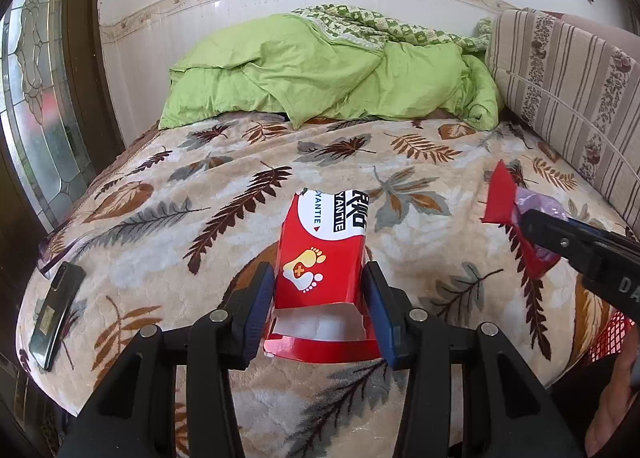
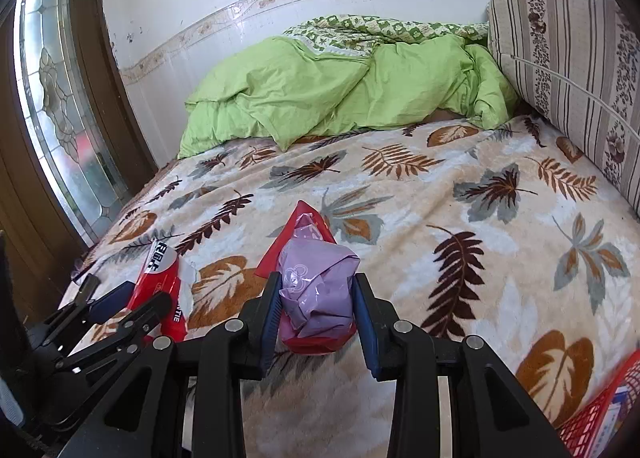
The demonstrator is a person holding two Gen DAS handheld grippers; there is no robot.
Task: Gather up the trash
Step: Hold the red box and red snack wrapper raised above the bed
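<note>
Above the leaf-print blanket (image 1: pixel 168 193), the left gripper (image 1: pixel 320 302) clamps an open red carton (image 1: pixel 320 258); the right gripper (image 2: pixel 316 322) pinches a crumpled lilac bag with red wrapper (image 2: pixel 316 290). Risk: the hollow carton may crush and slip; loose wrapper may drop short of the red basket (image 2: pixel 600 414).

You have a torn-open red carton (image 1: pixel 320 258) raised over the bed (image 1: pixel 420 185); right of it, a crumpled lilac bag (image 2: pixel 318 282) on red card.
</note>
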